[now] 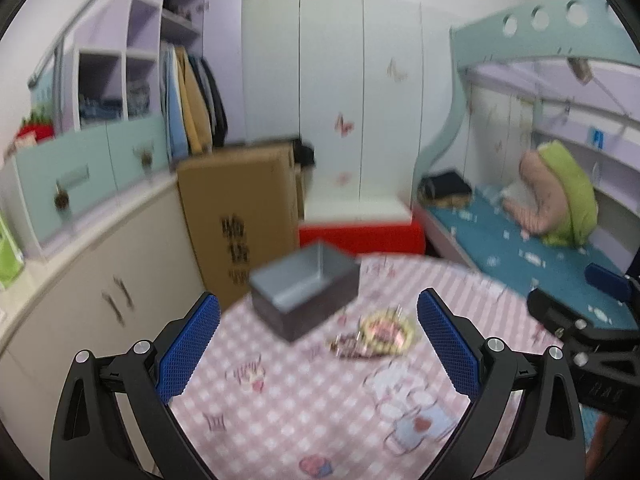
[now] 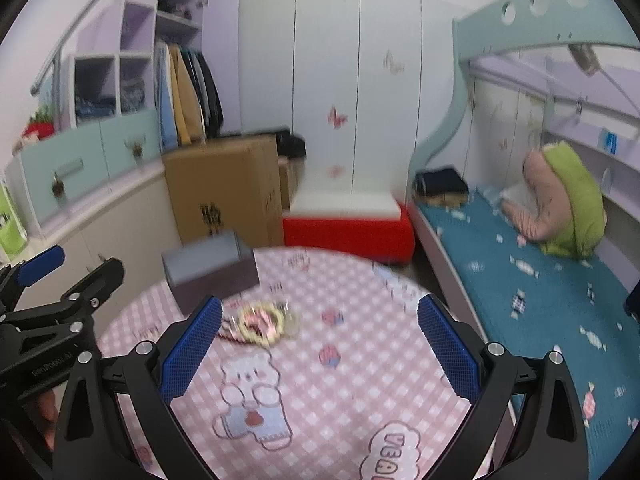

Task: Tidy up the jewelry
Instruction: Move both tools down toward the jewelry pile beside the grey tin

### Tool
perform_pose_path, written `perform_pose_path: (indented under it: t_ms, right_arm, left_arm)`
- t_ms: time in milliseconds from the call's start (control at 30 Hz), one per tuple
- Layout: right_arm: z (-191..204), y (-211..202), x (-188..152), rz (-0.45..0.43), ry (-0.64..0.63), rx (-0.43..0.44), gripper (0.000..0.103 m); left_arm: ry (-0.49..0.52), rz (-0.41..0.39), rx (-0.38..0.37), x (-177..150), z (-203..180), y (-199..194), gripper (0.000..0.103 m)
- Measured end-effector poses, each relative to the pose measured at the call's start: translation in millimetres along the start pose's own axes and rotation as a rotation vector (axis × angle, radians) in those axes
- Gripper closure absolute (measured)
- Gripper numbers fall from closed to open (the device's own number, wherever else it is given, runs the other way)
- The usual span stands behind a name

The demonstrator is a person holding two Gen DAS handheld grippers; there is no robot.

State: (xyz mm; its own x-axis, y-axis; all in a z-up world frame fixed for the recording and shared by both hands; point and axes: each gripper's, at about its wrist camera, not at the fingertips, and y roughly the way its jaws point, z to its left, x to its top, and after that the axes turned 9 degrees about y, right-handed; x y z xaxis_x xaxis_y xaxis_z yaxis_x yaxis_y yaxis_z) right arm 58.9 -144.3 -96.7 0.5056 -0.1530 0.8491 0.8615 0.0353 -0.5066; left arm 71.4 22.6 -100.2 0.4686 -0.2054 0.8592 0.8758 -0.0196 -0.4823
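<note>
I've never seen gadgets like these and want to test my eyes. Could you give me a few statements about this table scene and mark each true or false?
1. Both grippers, left gripper and right gripper, have their jaws spread wide with nothing between them. True.
2. The jewelry already lies inside the grey box. False: it lies in a small pile on the tablecloth, beside the box.
3. The grey box has no lid on and looks empty. True.
4. The tablecloth is plain blue. False: it is pink and white checked, with cartoon prints.
5. A brown cardboard box stands on the floor beyond the table. True.
</note>
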Motion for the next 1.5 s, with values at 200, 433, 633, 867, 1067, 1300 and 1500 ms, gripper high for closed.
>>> perform_pose_path:
  t_ms: [200, 433, 633, 867, 1067, 1300, 1500]
  right_arm:
    - [-5, 47, -28, 0.138, -0.011, -0.040, 0.007]
    - [-12, 90, -46, 0.248, -0.014, -0.053, 0.007]
    - [-10, 126, -35, 0.275, 0.011, -0.015, 0.007]
    - [-1, 167, -26, 0.320, 0.002, 0.008, 0.017]
    - [18, 188, -27, 0.370, -0.057, 0.049, 0.054]
    - [35, 201, -28, 0.405, -0.103, 0.078, 0.077]
    - [36, 205, -31, 0.407, -0.116, 0.090, 0.082]
  left_arm:
    - [-0.077, 0.181, -0.071, -44, 22, 48, 0.007]
    - [-0.069, 0.353, -0.067, -67, 18, 95, 0.007]
    - [-0.107, 0.378, -0.091, -59, 14, 122, 0.007]
    - [-0.112, 0.394, -0.089, -48, 9, 144, 0.007]
    - [-0.146, 0.420, -0.081, -54, 18, 157, 0.007]
    - [-0.144, 0.434, -0.086, -58, 21, 164, 0.007]
    - [-0.142, 0.444, -0.098, -59, 20, 169, 0.007]
